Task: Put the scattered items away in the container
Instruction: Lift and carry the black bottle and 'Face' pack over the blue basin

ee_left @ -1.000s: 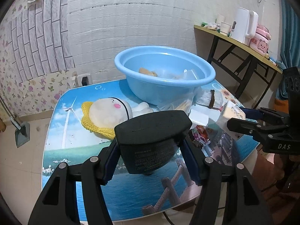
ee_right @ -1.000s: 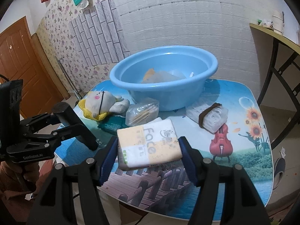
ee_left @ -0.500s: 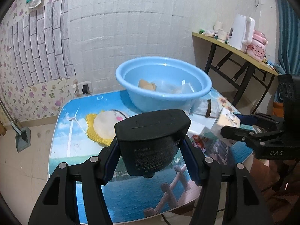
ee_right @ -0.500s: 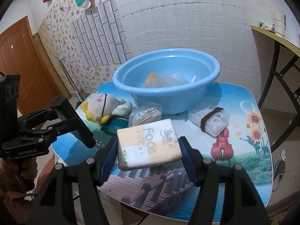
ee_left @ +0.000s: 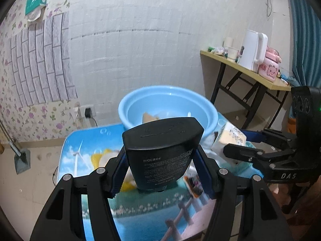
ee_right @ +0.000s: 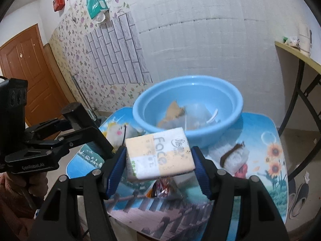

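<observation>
A: In the left wrist view, what sits between the jaws?

B: The left gripper (ee_left: 161, 165) pinches a black tube (ee_left: 162, 154) at lower centre. The tube's flat crimped end points up and its cap end down, with white print running upside down across its face. Both blue pads press its sides, and it fills the gap between them.

A: And the container?

B: The blue basin (ee_left: 167, 108) stands just above the tube in the frame, on the picture-printed table (ee_left: 144, 210). Some items already lie inside it. At the right edge the right gripper (ee_left: 236, 143) comes in, clamped on a tissue pack (ee_left: 228, 138) that hangs beside the basin's right rim. A yellow-trimmed plush toy (ee_left: 104, 158) peeks out left of the tube, mostly hidden.

A: Now the right wrist view.

B: The right gripper (ee_right: 159, 161) squeezes the same tissue pack (ee_right: 159, 155), marked "Face", at centre. The pack lies flat across the gap, a pad on each short side. Directly above it is the basin (ee_right: 187, 110), holding a tan piece and clear wrapping. A banded white bundle (ee_right: 233, 157) lies on the table at right, and a snack wrapper (ee_right: 162, 188) shows under the pack. The left gripper (ee_right: 86, 128) reaches in from the left, with the black tube end-on in it.
</observation>
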Motion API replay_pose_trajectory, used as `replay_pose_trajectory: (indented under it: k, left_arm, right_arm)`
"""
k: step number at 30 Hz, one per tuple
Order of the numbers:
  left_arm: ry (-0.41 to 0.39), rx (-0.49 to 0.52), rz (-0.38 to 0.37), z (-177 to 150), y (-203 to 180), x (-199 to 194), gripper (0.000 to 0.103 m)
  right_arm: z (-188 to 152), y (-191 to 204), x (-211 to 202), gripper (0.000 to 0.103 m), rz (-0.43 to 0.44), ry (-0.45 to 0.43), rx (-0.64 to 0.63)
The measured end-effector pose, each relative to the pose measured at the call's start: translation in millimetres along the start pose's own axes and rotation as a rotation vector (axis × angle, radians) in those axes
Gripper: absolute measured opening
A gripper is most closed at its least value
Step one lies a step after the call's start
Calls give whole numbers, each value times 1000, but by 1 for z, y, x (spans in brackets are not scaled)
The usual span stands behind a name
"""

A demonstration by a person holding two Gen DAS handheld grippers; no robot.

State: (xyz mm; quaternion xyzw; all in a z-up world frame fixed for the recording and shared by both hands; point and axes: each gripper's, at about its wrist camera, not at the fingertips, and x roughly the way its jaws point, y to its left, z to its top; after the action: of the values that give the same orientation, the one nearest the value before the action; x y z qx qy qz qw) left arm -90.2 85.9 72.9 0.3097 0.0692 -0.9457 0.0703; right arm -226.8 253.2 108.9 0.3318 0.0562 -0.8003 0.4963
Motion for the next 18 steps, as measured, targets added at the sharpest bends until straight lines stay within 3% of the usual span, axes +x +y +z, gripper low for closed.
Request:
replay_pose_trajectory:
  k: [9,18]
  left_arm:
    - [-22,14,-23,32,-6,18,62]
    - [-1,39,-29,52,-9,55,62]
  right_arm:
    - [29,-11,7,64,-13,-41,-8]
    - [46,-32,39,64,-36,-16,2]
